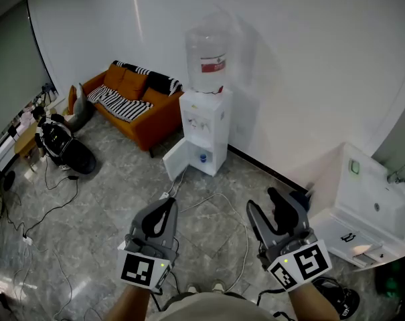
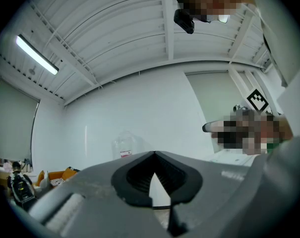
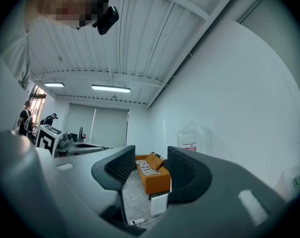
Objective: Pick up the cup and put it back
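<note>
Two grippers near: left gripper and right gripper. Far off stands one water dispenser carrying one bottle; one orange sofa left; one white sink right (with one tap).

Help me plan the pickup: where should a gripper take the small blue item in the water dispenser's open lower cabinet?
Probably take the blue item by its sides, coming level from the front past the swung-out door: the cabinet walls close off every other side. It shows too small to tell rim or handle.
</note>
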Tool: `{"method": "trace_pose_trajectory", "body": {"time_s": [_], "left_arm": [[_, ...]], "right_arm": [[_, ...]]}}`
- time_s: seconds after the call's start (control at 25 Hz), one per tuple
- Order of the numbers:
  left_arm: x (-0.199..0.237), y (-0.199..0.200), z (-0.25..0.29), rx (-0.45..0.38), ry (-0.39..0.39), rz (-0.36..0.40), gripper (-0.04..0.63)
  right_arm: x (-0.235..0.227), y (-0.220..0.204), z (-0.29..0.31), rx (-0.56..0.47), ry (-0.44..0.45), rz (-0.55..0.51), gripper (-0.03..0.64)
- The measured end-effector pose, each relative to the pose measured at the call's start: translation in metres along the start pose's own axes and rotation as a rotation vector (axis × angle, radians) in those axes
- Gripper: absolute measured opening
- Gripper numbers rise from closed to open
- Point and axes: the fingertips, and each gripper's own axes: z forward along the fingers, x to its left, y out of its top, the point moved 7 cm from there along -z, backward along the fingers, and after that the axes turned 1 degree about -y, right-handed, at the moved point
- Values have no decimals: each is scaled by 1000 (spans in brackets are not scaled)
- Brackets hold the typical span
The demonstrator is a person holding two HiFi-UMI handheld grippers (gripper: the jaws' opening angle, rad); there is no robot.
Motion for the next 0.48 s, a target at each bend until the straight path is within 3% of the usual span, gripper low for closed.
{"method": "trace_pose_trajectory", "body": {"time_s": [0.48], "left_arm": [[-8, -16, 28, 2, 36, -8, 2]], "right_arm": [[-26, -19, 17, 8, 75, -9, 204]]}}
